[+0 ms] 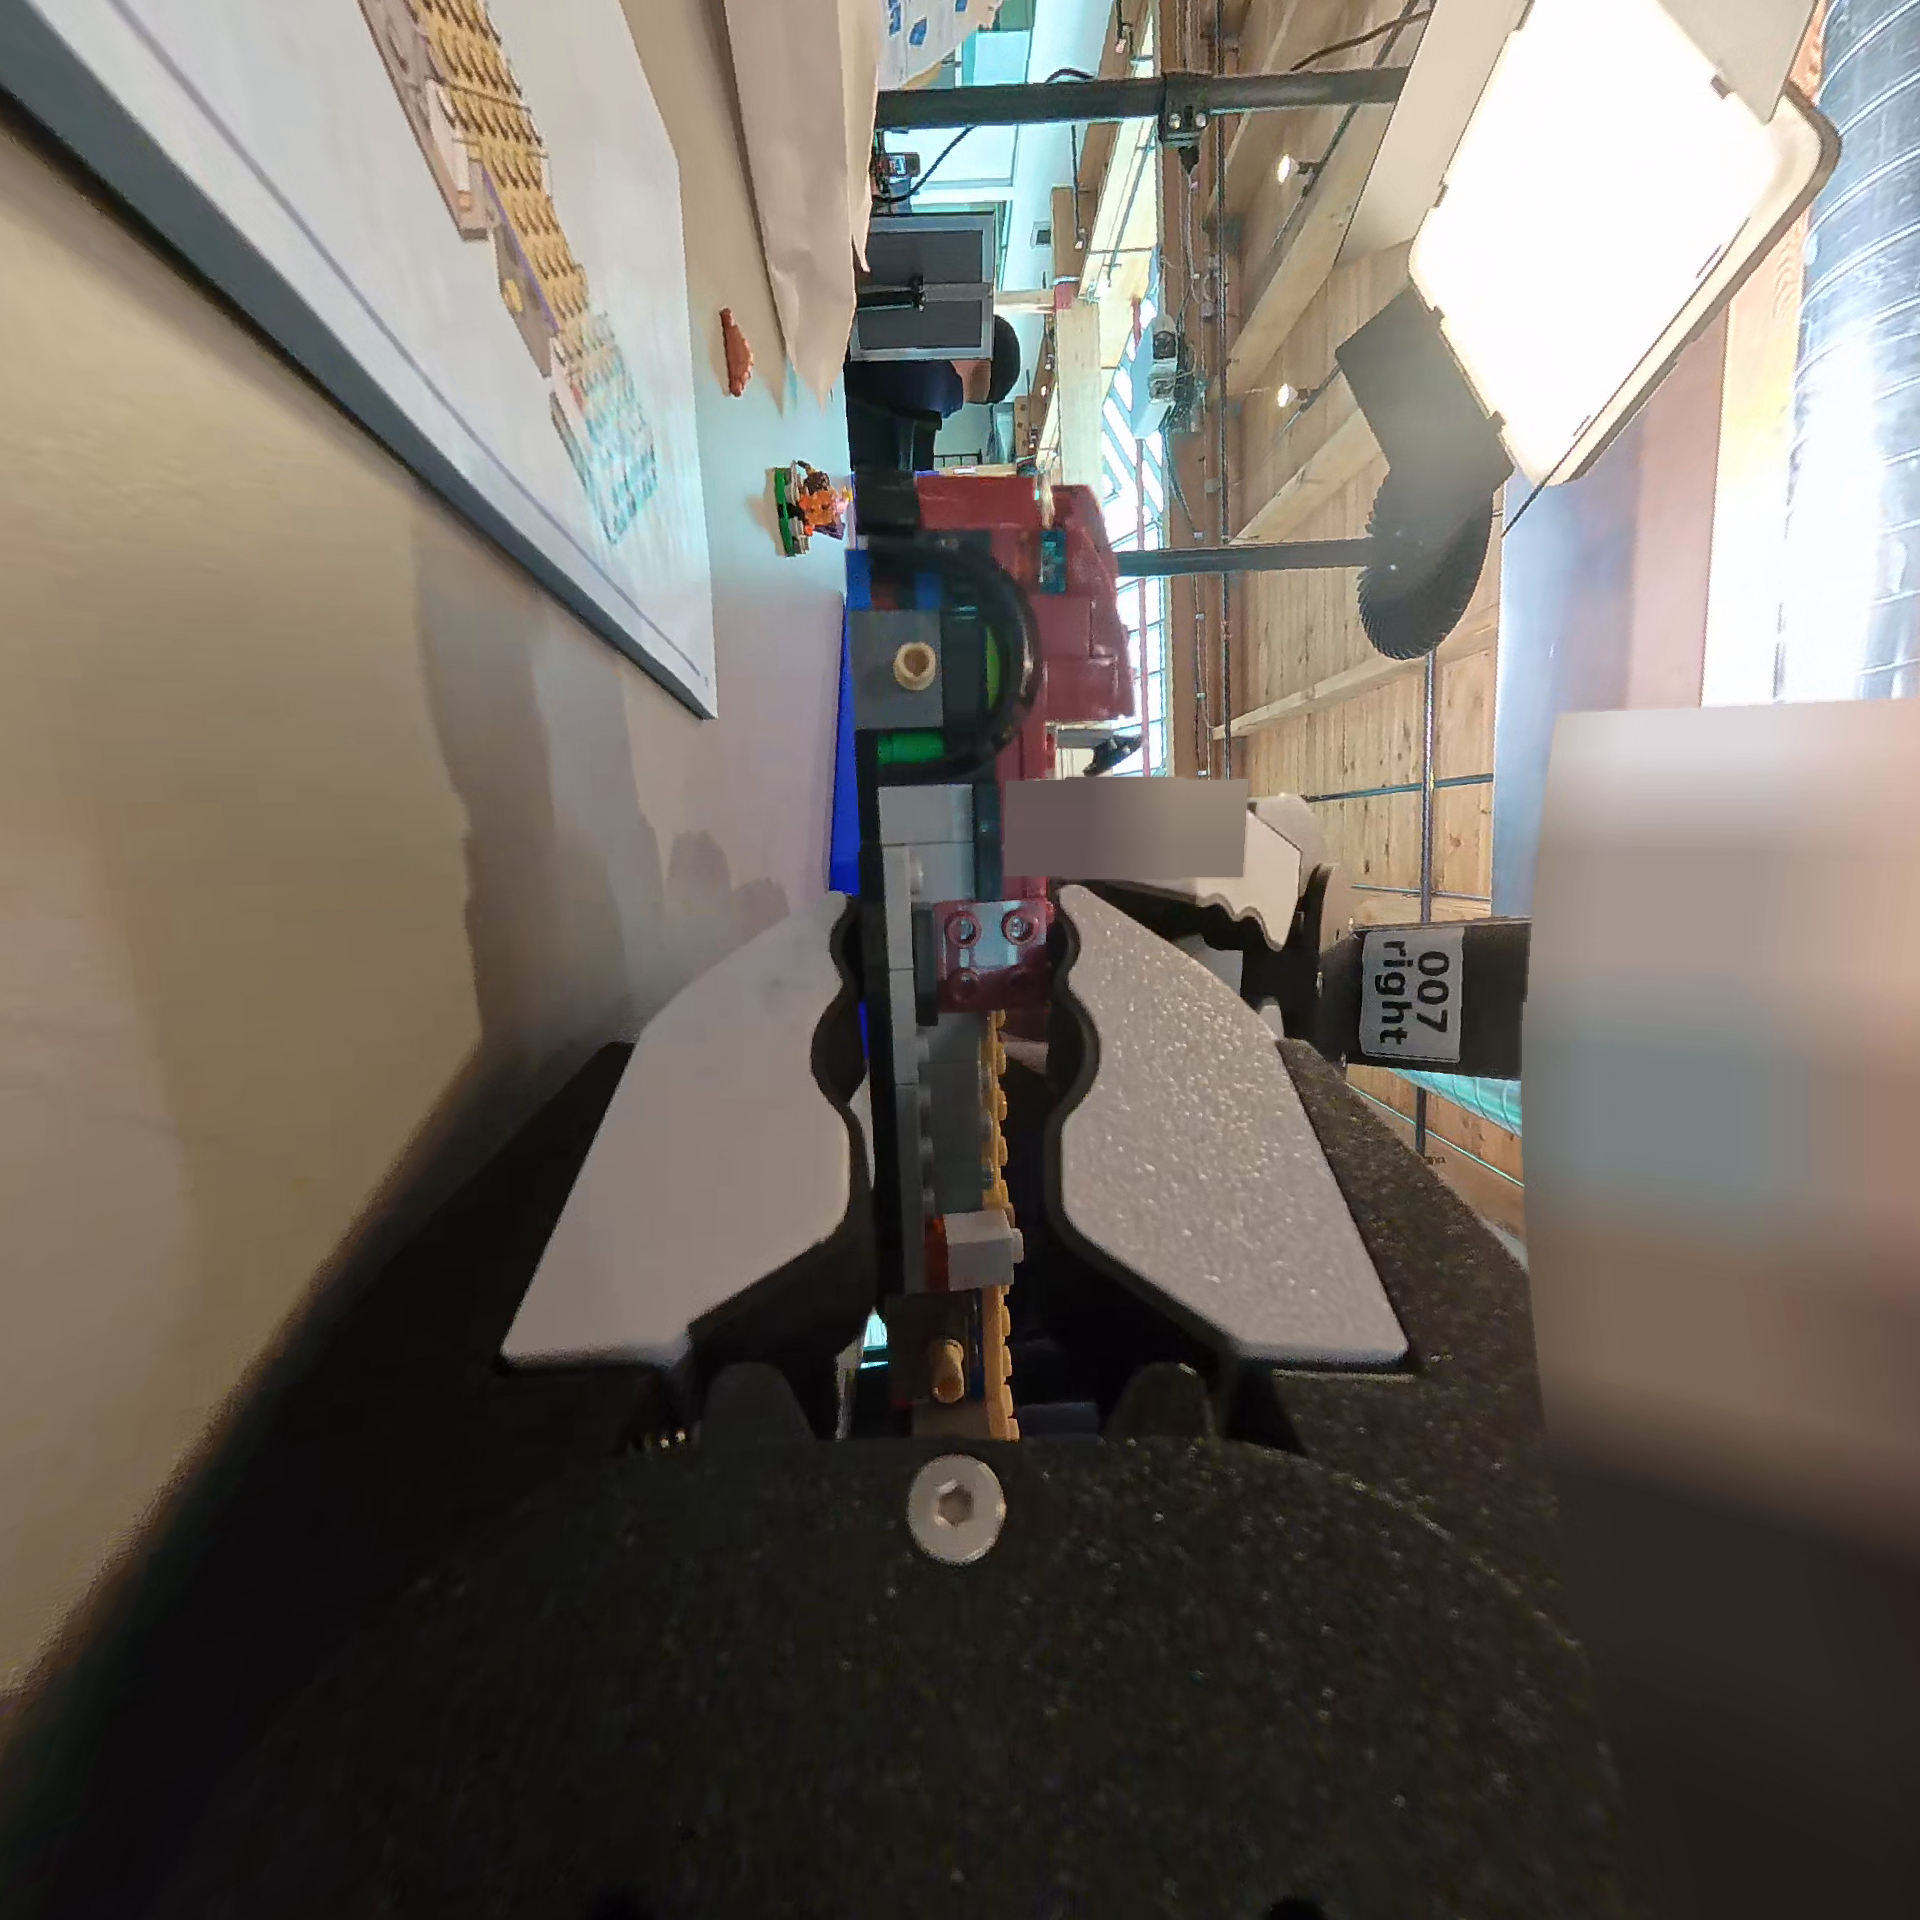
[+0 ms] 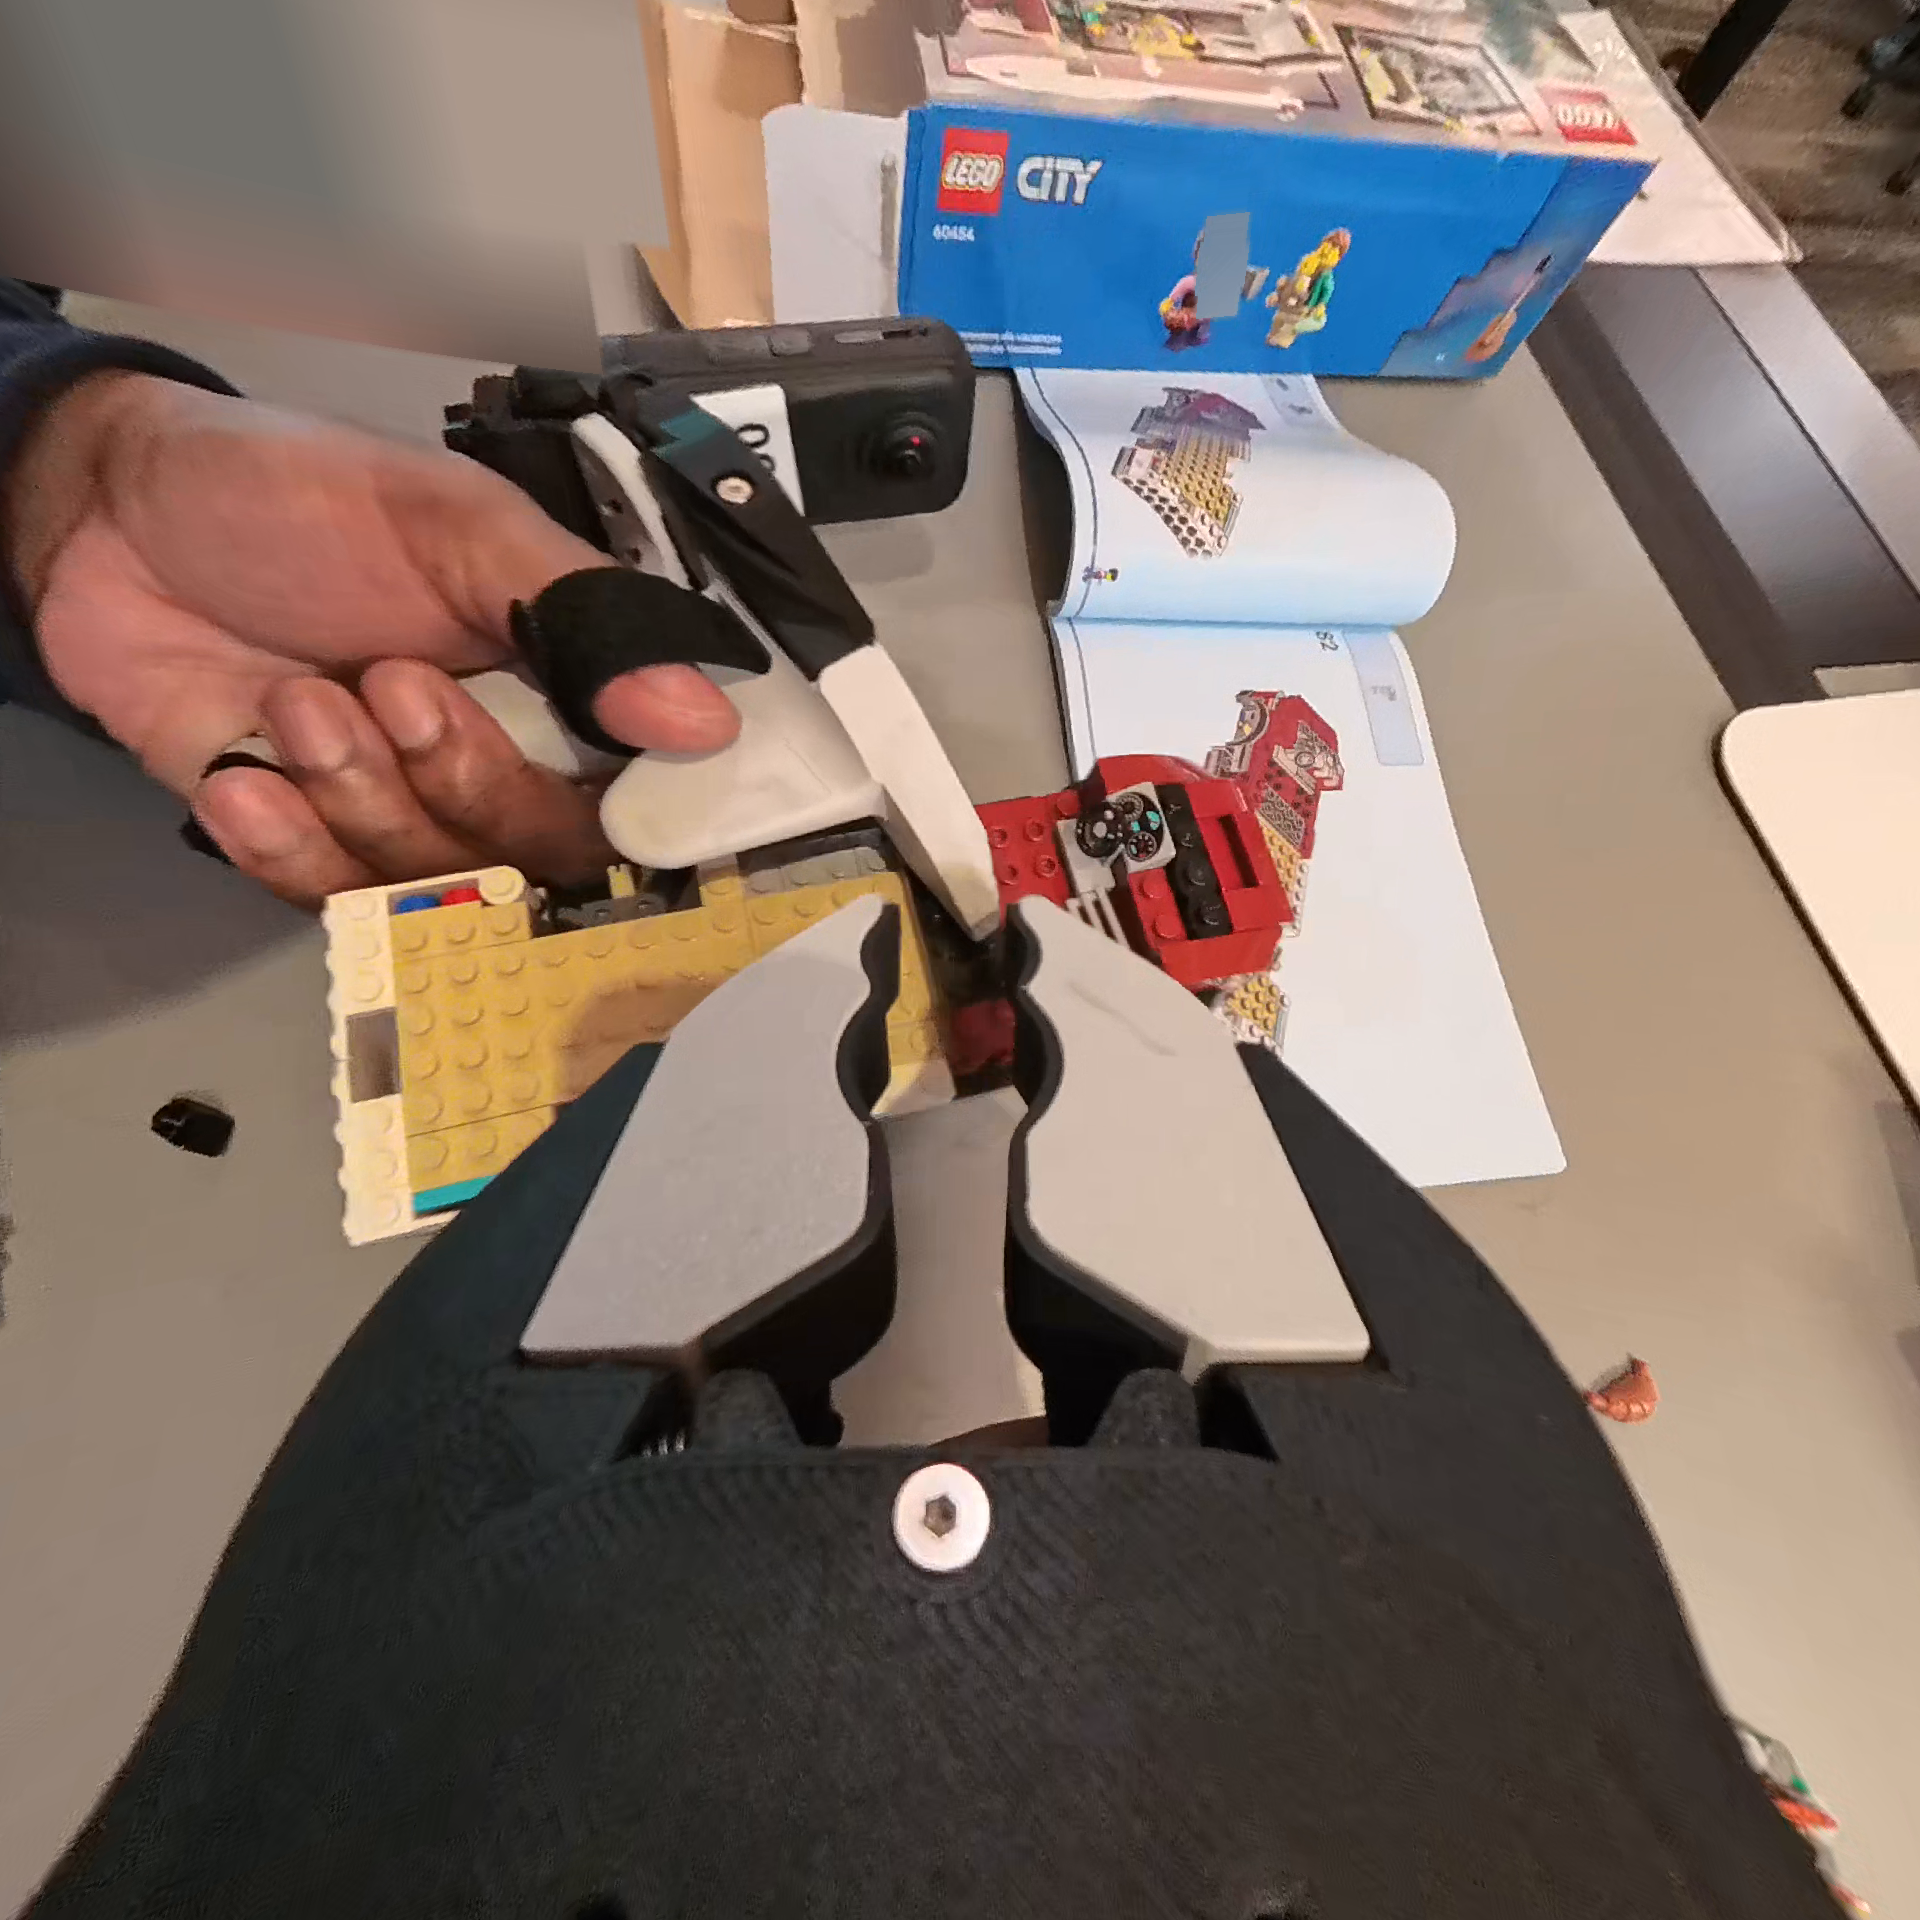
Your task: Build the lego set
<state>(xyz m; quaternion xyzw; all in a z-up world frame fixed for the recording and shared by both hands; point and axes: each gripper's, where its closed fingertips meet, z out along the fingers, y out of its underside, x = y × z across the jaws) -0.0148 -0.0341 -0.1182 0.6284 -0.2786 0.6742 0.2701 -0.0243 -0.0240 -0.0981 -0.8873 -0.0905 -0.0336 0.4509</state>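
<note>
While two hand-held grippers worked over the grey tabletop [image 2: 1662, 1195], one brick model [image 2: 582, 997] lay flat on it, partly over one open instruction booklet [image 2: 1299, 727]. The model's long axis ran left to right in the right wrist view, tan studded plate at the left end, red section [image 2: 1195, 842] at the right end. The left hand-held gripper [image 1: 956, 966] was clenched across the model's thickness, both pads pressing its faces. The right hand-held gripper [image 2: 951, 925] stood parted over the junction of tan and red, pads not pressing. One blue box [image 2: 1247, 239] lay beyond; one small black piece [image 2: 192, 1125] lay apart.
</note>
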